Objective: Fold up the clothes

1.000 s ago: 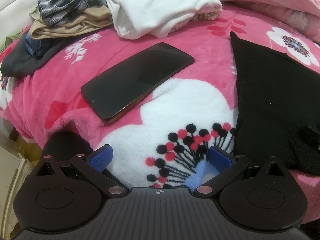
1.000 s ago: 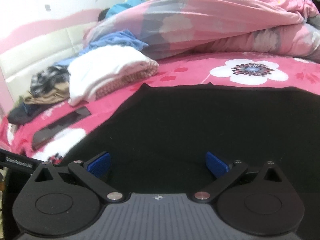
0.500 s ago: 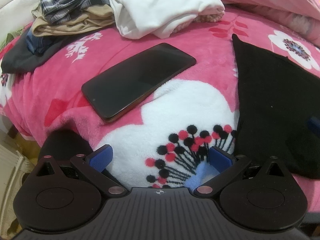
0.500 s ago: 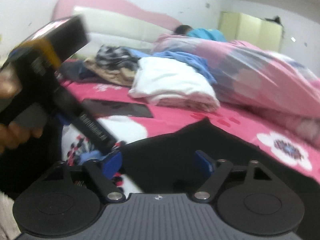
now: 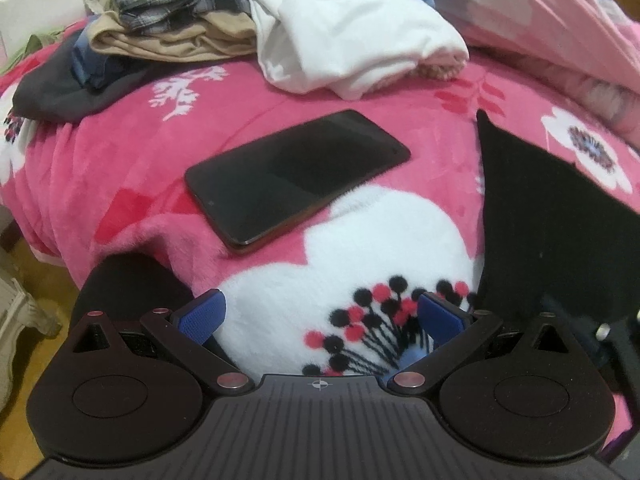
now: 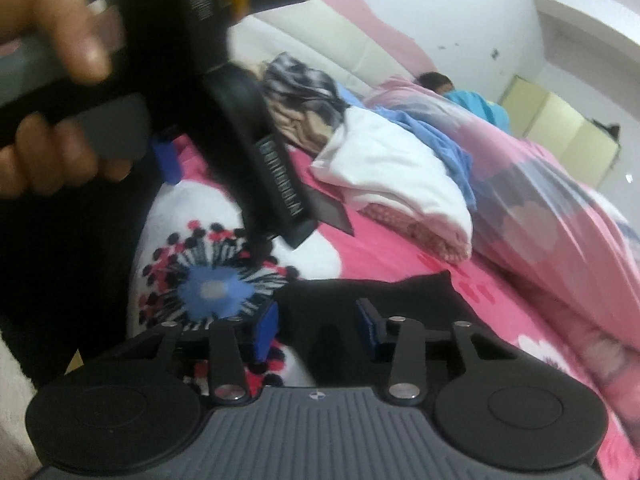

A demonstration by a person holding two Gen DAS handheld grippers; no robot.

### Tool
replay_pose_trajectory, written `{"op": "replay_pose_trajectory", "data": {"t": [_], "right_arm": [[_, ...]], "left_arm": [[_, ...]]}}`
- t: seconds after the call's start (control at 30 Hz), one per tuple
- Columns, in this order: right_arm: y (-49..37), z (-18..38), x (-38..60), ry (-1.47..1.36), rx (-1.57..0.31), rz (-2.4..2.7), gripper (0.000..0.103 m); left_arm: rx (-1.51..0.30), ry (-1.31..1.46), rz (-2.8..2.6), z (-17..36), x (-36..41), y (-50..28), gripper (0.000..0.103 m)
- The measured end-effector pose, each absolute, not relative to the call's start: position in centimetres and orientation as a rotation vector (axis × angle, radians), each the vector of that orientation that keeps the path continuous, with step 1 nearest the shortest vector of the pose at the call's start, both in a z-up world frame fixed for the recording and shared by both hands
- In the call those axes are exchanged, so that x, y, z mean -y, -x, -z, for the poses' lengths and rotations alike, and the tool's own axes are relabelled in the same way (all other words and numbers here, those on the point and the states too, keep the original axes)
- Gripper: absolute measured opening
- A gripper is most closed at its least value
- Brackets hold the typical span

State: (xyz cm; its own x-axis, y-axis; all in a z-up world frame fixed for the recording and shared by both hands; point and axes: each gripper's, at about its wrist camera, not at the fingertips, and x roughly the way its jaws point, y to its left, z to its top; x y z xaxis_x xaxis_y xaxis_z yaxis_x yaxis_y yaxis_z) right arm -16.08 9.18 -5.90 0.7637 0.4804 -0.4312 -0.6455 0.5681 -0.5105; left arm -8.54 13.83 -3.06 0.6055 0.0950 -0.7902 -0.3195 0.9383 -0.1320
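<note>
A black garment [image 5: 560, 232] lies flat on the pink flowered blanket [image 5: 132, 160], to the right of my left gripper [image 5: 320, 316]. That gripper hovers open over the blanket's white flower with nothing between its blue pads. In the right wrist view my right gripper [image 6: 318, 332] sits low at the near left corner of the black garment [image 6: 360, 292]. Its jaws are closing, and the cloth's edge lies between the pads, which do not visibly press on it. A hand [image 6: 60, 60] holds the left gripper's body at the upper left of that view.
A black phone [image 5: 296, 180] lies on the blanket ahead of the left gripper. Behind it sit a white folded garment [image 5: 352, 28] and a heap of plaid and beige clothes [image 5: 172, 20]. A pink quilt [image 6: 560, 184] with a person under it fills the back right.
The right gripper rolled and swung left, from over the middle of the black garment to its near left corner, and its jaws narrowed. The left gripper barely moved.
</note>
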Motion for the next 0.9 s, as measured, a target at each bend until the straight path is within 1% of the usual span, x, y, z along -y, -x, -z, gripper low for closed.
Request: {"op": "replay_pose_trajectory", "data": {"t": [0.2, 0.43, 0.47, 0.53, 0.6, 0.63, 0.7, 0.73, 0.83, 0.9], "right_arm": [[16.8, 6.4, -10.0, 0.802, -0.222, -0.669, 0.039], [16.0, 6.9, -10.7, 0.835, -0.241, -0.646, 0.036], [15.8, 6.7, -10.6, 0.822, -0.248, -0.641, 0.035], [15.3, 6.3, -10.4, 0.789, -0.267, -0.624, 0.025], [14.7, 5.8, -10.1, 0.750, -0.292, -0.603, 0.021], [14.4, 5.7, -9.9, 0.737, -0.310, -0.596, 0.016], [13.7, 5.8, -9.7, 0.714, -0.346, -0.594, 0.012], [13.4, 5.9, -9.6, 0.701, -0.364, -0.598, 0.008], [12.2, 4.8, -8.4, 0.535, -0.437, -0.625, 0.004], [11.1, 3.4, -6.8, 0.370, -0.482, -0.640, 0.003]], "left_arm": [[-0.854, 0.307, -0.226, 2.5, -14.8, 8.7, 0.103], [-0.800, 0.307, -0.187, 2.0, -14.8, 8.9, 0.103], [-0.796, 0.301, -0.185, 2.0, -14.7, 8.9, 0.103], [-0.779, 0.284, -0.180, 1.9, -14.6, 8.9, 0.103], [-0.759, 0.267, -0.173, 1.7, -14.4, 9.0, 0.103], [-0.747, 0.267, -0.167, 1.6, -14.4, 9.0, 0.103], [-0.725, 0.293, -0.147, 1.4, -14.5, 9.0, 0.103], [-0.716, 0.308, -0.134, 1.3, -14.6, 9.0, 0.103], [-0.704, 0.338, -0.090, 0.9, -14.9, 8.7, 0.103], [-0.702, 0.340, -0.064, 0.7, -14.9, 8.3, 0.102]]}}
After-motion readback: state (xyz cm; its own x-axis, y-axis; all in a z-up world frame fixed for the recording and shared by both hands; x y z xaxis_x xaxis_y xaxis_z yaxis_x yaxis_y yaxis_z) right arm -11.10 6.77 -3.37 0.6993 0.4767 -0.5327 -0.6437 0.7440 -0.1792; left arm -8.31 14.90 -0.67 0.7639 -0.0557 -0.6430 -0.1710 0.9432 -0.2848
